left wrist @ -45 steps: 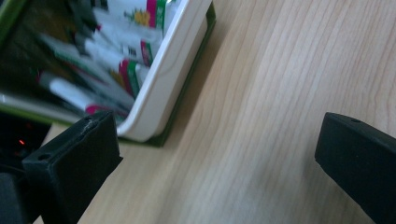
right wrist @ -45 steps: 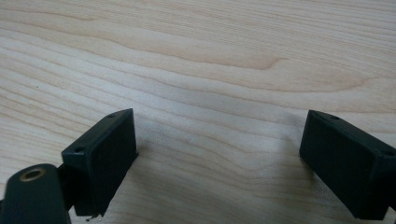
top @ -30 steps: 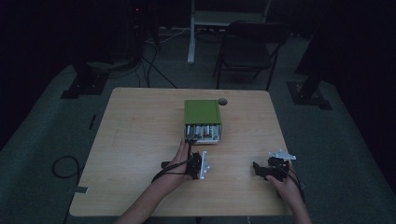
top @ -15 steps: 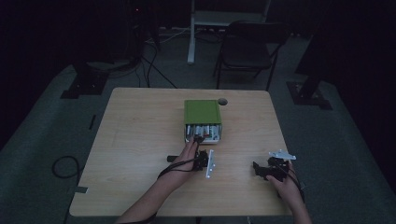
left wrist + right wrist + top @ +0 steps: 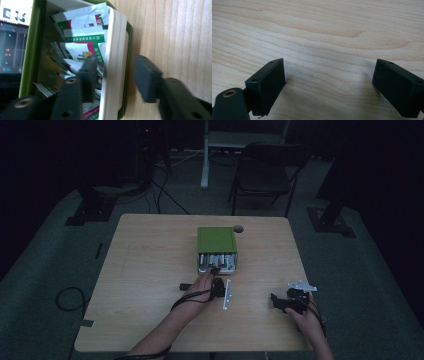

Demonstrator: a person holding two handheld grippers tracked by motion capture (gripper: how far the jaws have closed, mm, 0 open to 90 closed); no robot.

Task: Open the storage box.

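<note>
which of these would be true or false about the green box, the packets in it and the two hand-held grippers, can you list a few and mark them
1. The green box lies on the wooden table with its open end toward the person. True.
2. The left hand-held gripper has one jaw inside the box among the packets and one outside its wall. True.
3. The right hand-held gripper is shut on a packet. False: its jaws stand wide apart over bare wood, holding nothing.
4. The box is empty. False: it holds white and green printed packets.
5. The right hand-held gripper is beside the box. False: it is apart from it, near the table's right front edge.
</note>
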